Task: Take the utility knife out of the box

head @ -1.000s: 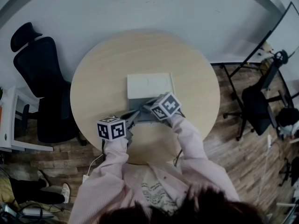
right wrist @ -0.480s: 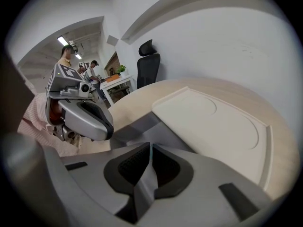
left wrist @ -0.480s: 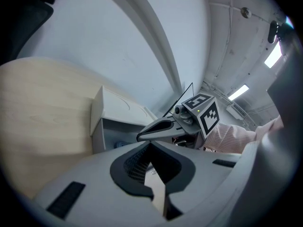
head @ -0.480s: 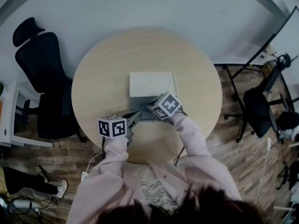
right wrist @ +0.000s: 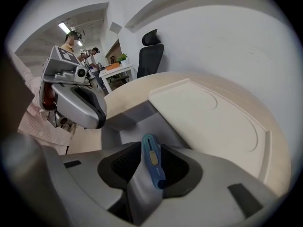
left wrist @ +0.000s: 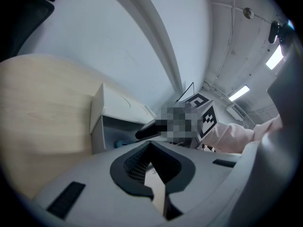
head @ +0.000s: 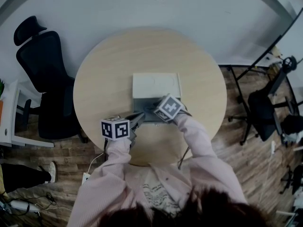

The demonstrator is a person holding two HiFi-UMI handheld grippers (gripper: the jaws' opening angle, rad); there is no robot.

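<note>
The utility knife (right wrist: 152, 157), blue with a pale slider, lies on the floor of the grey box (right wrist: 124, 123), straight between the jaws of the right gripper (right wrist: 150, 173). Those jaws have just been opening and now stand wide. One is on each side of the handle, and neither pad visibly presses on it, so nothing is gripped yet.

In the right gripper view the knife's long axis runs nearly from 12 to 6 o'clock, along the gripper's own line of sight. By my reading, a closing pinch would therefore meet the handle across its narrow width. The right gripper points steeply down into the box and is clearly the nearer tool.

The left gripper (head: 136, 121) waits just outside the box at about 8 o'clock, low over the wood. Its jaws are somewhat apart, with only tabletop between them.

The box's white lid (head: 156, 85) is folded back at 12 o'clock. Box and lid sit near the middle of a round pale wooden table (head: 113, 60). A black office chair (head: 43, 79) stands at 9 o'clock on the plank floor (head: 246, 145).
</note>
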